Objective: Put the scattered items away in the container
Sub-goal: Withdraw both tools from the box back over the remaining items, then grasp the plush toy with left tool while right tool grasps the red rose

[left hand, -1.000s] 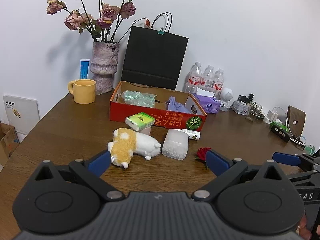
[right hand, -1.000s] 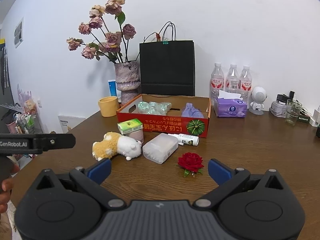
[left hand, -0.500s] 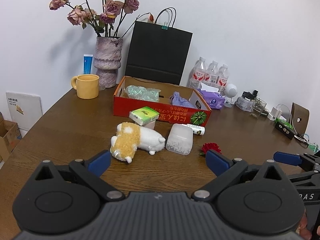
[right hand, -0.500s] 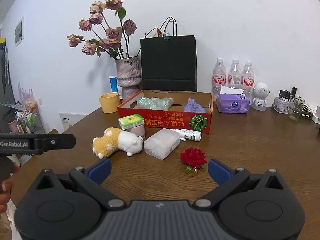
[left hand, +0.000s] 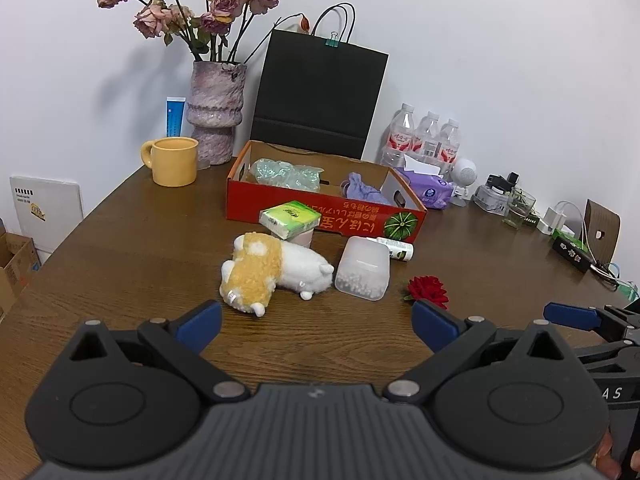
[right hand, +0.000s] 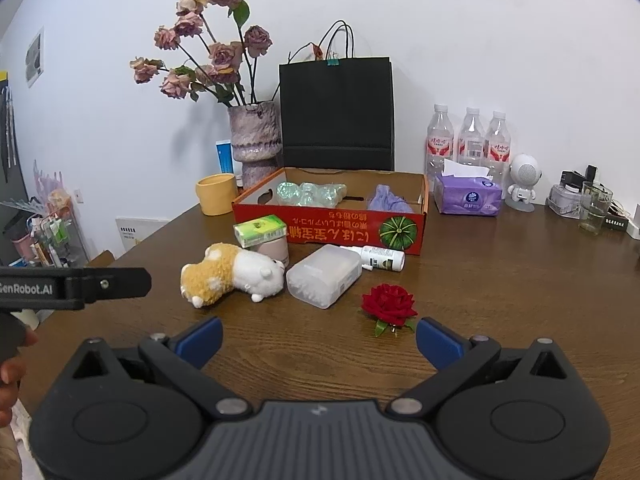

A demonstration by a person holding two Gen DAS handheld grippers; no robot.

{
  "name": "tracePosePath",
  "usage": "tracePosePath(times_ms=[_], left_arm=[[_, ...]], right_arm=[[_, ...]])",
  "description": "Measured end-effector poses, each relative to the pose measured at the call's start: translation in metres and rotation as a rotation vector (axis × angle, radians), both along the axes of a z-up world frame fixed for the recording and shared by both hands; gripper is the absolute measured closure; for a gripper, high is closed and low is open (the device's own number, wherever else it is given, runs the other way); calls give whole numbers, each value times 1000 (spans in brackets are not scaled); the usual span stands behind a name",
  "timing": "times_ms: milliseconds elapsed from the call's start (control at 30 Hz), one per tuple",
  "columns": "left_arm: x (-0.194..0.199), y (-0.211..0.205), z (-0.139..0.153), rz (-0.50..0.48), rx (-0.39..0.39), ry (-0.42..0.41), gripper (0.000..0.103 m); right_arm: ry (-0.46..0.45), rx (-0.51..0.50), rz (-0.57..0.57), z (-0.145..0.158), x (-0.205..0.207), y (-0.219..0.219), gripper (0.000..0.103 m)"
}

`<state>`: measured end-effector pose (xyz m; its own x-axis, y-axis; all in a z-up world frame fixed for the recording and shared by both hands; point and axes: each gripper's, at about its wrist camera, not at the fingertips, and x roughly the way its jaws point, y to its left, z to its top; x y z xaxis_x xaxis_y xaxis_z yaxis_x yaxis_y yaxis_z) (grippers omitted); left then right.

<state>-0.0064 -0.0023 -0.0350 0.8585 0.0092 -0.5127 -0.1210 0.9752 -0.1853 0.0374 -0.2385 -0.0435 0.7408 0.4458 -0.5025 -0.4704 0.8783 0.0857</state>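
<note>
A red cardboard box (left hand: 326, 216) (right hand: 332, 232) stands mid-table, holding a bubble-wrap bundle (left hand: 286, 174) and a purple cloth (left hand: 362, 190). In front of it lie a yellow-and-white plush toy (left hand: 272, 272) (right hand: 230, 276), a green tissue pack (left hand: 290, 218) (right hand: 260, 230) on a pink cup, a translucent plastic box (left hand: 364, 268) (right hand: 326, 276), a small white bottle (left hand: 396, 248) (right hand: 380, 258) and a red rose (left hand: 427, 290) (right hand: 389, 304). My left gripper (left hand: 316, 326) is open and empty, short of the plush. My right gripper (right hand: 318, 340) is open and empty, just short of the rose.
At the back stand a vase of dried roses (left hand: 216, 120), a yellow mug (left hand: 174, 160), a black paper bag (left hand: 320, 96), three water bottles (left hand: 424, 140), a purple tissue pack (left hand: 428, 192) and a small white robot figure (right hand: 522, 182). Gadgets and cables crowd the right edge (left hand: 572, 244).
Both grippers have moved forward and slightly down toward the scattered items, so the plush, plastic box and rose sit nearer. Jaws stayed open; nothing on the table moved.
</note>
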Motion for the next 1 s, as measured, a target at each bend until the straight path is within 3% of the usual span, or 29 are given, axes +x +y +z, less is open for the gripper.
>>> tracePosePath(times_ms=[1000], left_arm=[[25,11,-19,13,-13,53,0]], right_arm=[[60,-17,14,-24,30,10,0]])
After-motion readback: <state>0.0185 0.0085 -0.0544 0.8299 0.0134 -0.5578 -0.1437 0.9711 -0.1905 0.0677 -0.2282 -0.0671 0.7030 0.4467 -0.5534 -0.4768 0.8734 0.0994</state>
